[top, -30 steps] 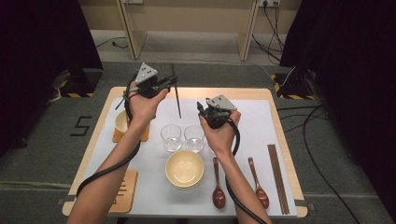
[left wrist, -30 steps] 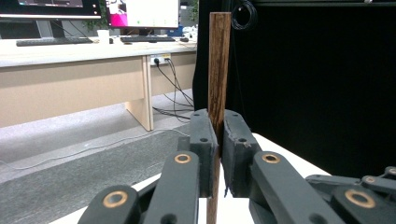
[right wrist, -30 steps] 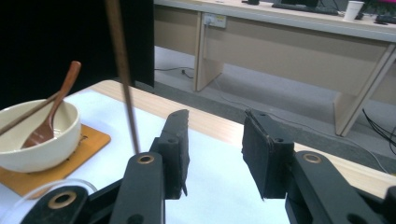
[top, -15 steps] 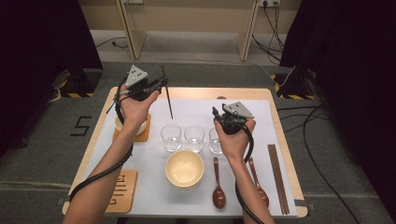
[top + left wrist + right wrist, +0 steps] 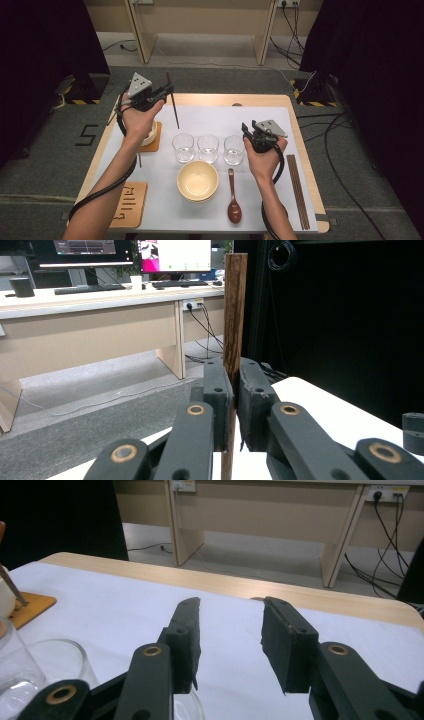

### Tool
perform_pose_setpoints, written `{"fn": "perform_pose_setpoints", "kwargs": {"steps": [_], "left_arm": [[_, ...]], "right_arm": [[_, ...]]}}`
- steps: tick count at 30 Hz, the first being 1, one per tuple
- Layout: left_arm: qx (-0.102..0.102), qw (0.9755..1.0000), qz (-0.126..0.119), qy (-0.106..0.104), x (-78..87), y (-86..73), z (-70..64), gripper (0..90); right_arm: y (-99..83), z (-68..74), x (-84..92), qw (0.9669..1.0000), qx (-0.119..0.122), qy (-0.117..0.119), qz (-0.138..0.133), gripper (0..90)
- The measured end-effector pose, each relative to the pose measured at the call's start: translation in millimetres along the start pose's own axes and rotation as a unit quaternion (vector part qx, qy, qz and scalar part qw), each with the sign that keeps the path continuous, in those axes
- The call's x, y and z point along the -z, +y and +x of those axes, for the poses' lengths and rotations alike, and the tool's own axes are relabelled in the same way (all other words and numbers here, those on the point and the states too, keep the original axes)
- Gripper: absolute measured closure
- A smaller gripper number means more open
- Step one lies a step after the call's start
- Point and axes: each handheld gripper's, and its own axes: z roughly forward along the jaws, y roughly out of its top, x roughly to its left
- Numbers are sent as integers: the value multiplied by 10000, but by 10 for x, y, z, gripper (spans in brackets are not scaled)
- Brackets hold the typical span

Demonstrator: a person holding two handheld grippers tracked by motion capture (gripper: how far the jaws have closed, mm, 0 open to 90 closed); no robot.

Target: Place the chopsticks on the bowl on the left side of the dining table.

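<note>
In the high view, the left gripper (image 5: 161, 95) is held above the far left part of the white-covered wooden table (image 5: 260, 102), its jaws clamped on a thin dark brown wooden chopstick (image 5: 173, 106) that hangs down from them at a slight slant, its lower end above the white cloth just beyond the row of three clear drinking glasses (image 5: 208, 148). Under the left hand sits a small cream cup (image 5: 151, 135) on a square orange-brown wooden coaster (image 5: 152, 143). The right gripper (image 5: 246, 133) is held low just beside the rightmost glass, jaws apart with nothing between them. In front of the glasses stands a pale yellow round bowl (image 5: 197, 180), with a dark reddish-brown wooden spoon (image 5: 233, 200) lying to its right and a pair of dark brown chopsticks (image 5: 297, 191) lying along the table's right edge; a flat wooden rack with cut-out slots (image 5: 128, 203) lies at the near left. In the left gripper view, the left gripper (image 5: 234, 390) has its two black jaws pressed close on the brown stick (image 5: 234, 315), which stands upright between them and rises well above their tips. In the right gripper view, the right gripper (image 5: 231, 607) shows its jaws standing moderately wide and empty over the white cloth, having just been opening, with the clear glass rims (image 5: 45, 662) at the lower left and the coaster (image 5: 31, 606) at the far left.
</note>
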Motion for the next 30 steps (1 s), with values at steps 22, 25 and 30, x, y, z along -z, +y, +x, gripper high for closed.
{"fn": "perform_pose_setpoints", "kwargs": {"steps": [22,25,30], "left_arm": [[-122,9998,-1,125,172,18,25,834],[-138,9998,-10,133,196,22,27,834],[-124,9998,-25,125,225,17,24,834]], "right_arm": [[-326,-224,278,9991,-365,-215,-47,588],[-346,-246,295,9991,-355,-242,-10,585],[-367,-274,322,9987,-422,-283,-19,585]]}}
